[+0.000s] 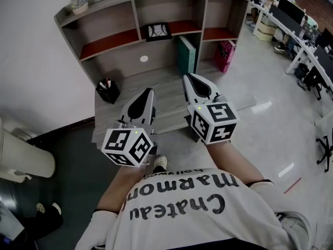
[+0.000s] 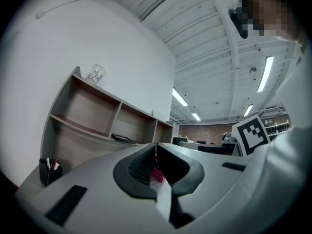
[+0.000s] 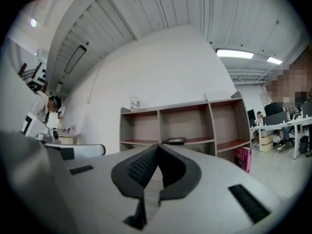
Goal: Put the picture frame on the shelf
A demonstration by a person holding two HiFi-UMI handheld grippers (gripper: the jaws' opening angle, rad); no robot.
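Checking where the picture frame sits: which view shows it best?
Head view: the picture frame lies in the shelf's middle compartment, seen from above. Both gripper views show only its thin dark edge.

- Head view: bright, even indoor light and soft shadows. Glare streaks on the floor (image 1: 261,107); lines bend hard at the edges.
- Gripper views: fisheye with black vignetted corners; ceiling light strips (image 2: 267,73) blown out.
- Left gripper (image 2: 156,145) and right gripper (image 3: 157,147) shells soft near the lens; shelf unit (image 3: 180,126) sharp.
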